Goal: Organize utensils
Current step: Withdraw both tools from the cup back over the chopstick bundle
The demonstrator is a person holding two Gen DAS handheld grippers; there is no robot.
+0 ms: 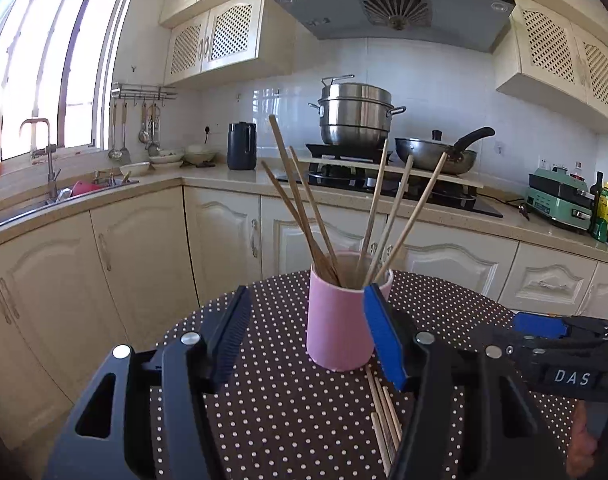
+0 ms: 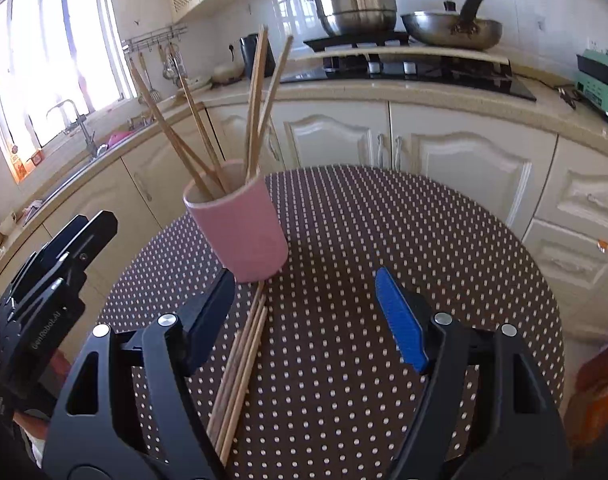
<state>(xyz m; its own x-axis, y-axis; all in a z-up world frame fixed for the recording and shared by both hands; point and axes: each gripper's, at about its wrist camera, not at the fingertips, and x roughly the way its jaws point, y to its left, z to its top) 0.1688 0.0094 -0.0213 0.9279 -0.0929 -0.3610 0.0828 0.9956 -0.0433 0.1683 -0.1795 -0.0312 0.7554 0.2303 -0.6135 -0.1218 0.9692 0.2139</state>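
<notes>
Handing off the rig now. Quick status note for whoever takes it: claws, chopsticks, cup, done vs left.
Left claw: open, nothing held; the pink cup sits ahead between its fingers, and contact with the blue finger can't be told.
Right claw: open, empty, over the dotted table.
Cup: upright on the table, six chopsticks standing in it.
Loose chopsticks: a bundle flat on the table in front of the cup, one end near its base.
Done: six in the cup.
Left: pick up the loose bundle and put it in the cup.

Black left gripper [image 1: 312, 332] and right gripper [image 2: 306, 312], each with one blue finger pad
</notes>
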